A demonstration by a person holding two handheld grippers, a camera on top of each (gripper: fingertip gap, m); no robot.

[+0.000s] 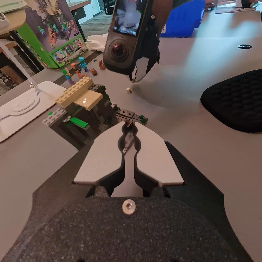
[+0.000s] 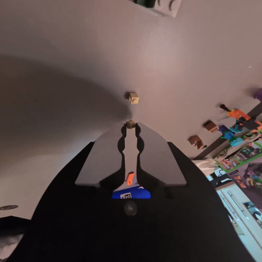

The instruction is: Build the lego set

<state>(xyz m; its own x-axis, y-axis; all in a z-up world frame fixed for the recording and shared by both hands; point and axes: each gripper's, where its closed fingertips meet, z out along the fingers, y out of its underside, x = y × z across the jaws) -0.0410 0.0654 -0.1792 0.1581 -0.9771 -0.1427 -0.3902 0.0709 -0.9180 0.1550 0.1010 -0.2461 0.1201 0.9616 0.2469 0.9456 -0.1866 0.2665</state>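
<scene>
The dark grey lego build (image 1: 85, 117) with a tan brick (image 1: 75, 92) on its roof stands on the table, left of centre in the left wrist view. My left gripper (image 1: 128, 125) is shut on a small brown piece (image 1: 128, 123) at the edge of the build's low grey plate (image 1: 127, 113). My right gripper (image 2: 130, 125) is shut on a small tan piece (image 2: 130, 124) and holds it above the table. It also shows in the left wrist view (image 1: 134, 80), behind the build. A loose tan 1x1 brick (image 2: 133, 97) lies just beyond it, and also shows in the left wrist view (image 1: 128, 90).
Several minifigures (image 1: 79, 69) and two brown pieces (image 1: 94, 71) stand behind the build, in front of the set's box (image 1: 56, 35). A white stand base (image 1: 21, 104) is at the left, a black cushion (image 1: 233, 102) at the right and a blue bin (image 1: 182, 19) at the back. The loose tan 1x1 brick (image 2: 133, 97) lies around 4 centimeters away from my right fingertips. Seen from the left wrist view (image 1: 128, 89) as well.
</scene>
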